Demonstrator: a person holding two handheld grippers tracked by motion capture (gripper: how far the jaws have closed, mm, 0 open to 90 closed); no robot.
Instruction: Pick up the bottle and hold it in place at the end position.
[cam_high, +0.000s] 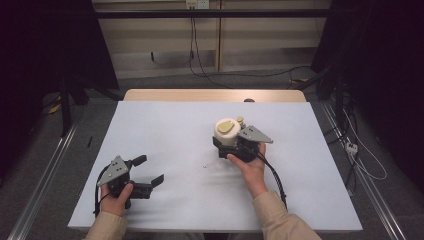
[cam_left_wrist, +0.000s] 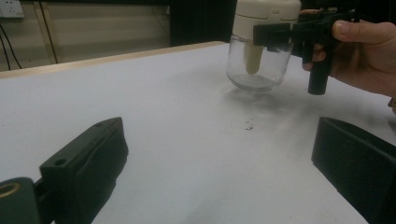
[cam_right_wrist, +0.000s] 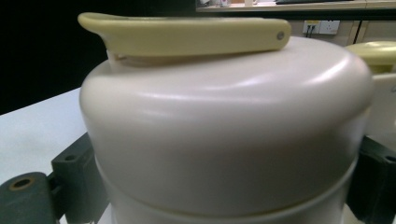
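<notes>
A jar (cam_high: 228, 134) with a cream lid (cam_right_wrist: 224, 121) stands near the middle of the white table (cam_high: 165, 125), a bit toward the right edge and the far edge. The bottom part of the jar is clear glass (cam_left_wrist: 254, 70). A yellow flap (cam_right_wrist: 187, 35) lies flat on top of the lid. The right gripper (cam_high: 231, 146) has its two black jaws closed around the lid, one on each side, and it holds the jar tight. A hand (cam_high: 252, 167) holds this gripper from the near side. The left gripper (cam_high: 147, 170) rests near the front left corner of the table. Its jaws are spread wide and hold nothing. It is well apart from the jar.
</notes>
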